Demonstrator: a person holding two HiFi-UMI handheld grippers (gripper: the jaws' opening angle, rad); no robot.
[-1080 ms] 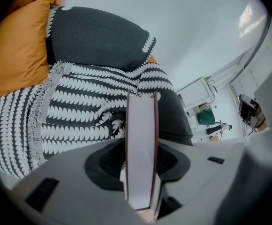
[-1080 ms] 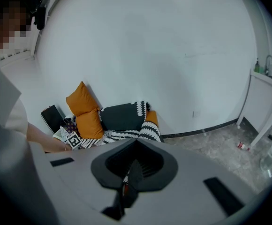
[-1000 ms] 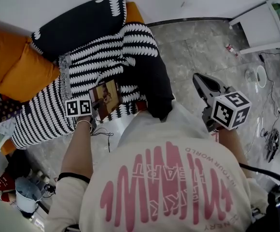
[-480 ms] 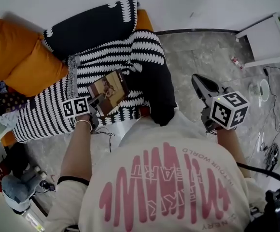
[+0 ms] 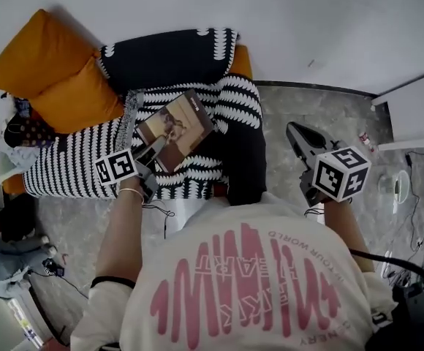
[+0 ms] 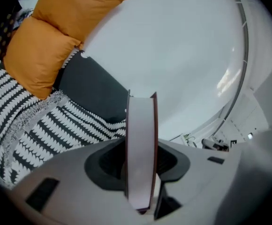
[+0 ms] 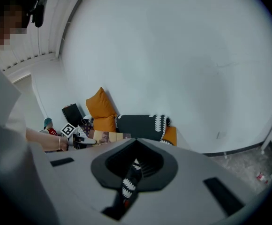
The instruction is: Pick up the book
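Observation:
The book (image 5: 177, 129), with a brown picture cover, is lifted clear above the black-and-white striped throw (image 5: 73, 170) on the sofa. My left gripper (image 5: 152, 151) is shut on its near lower corner. In the left gripper view the book (image 6: 140, 144) stands edge-on between the jaws of that gripper (image 6: 141, 172), both pads pressing on its covers. My right gripper (image 5: 294, 131) hangs over the grey floor to the right of the sofa, shut and holding nothing. In the right gripper view its jaws (image 7: 135, 165) point at the sofa, where the book (image 7: 105, 136) shows small in the distance.
Two orange cushions (image 5: 58, 79) lean at the sofa's left end, with a black part of the throw (image 5: 168, 57) behind the book. A white side table (image 5: 417, 112) stands at the right by the wall. Bags and clutter (image 5: 7, 254) lie on the floor at left, cables (image 5: 409, 269) at right.
My left gripper has raised the book off the throw and tipped it more upright, away from me. The right gripper has drifted slightly and stays shut.

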